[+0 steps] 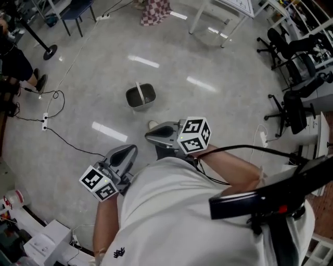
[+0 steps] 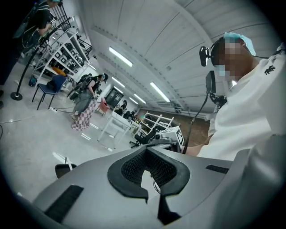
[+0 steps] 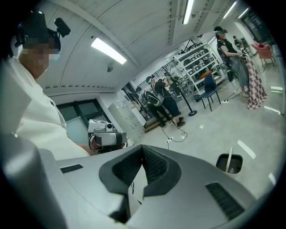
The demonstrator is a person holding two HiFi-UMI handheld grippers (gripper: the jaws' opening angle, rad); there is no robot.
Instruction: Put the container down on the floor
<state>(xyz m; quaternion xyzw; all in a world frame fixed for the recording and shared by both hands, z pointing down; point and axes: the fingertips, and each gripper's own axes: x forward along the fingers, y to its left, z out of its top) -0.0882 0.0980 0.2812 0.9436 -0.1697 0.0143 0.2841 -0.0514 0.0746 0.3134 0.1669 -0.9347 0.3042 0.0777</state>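
The container (image 1: pixel 140 96), a small dark grey bin with an upright handle, stands alone on the pale floor ahead of me. It also shows at the lower left of the left gripper view as the bin (image 2: pixel 64 169), and at the lower right of the right gripper view as the bin (image 3: pixel 229 163). My left gripper (image 1: pixel 129 150) is held close to my body, shut and empty. My right gripper (image 1: pixel 151 136) is beside it, a little nearer the container, also shut with nothing in it. Both are well apart from the container.
A black cable and a power strip (image 1: pixel 45 121) trail across the floor at the left. Office chairs (image 1: pixel 291 104) stand at the right and a white table (image 1: pixel 223 13) at the back. A round stand base (image 1: pixel 50 51) and a person's foot (image 1: pixel 40 82) are at the far left.
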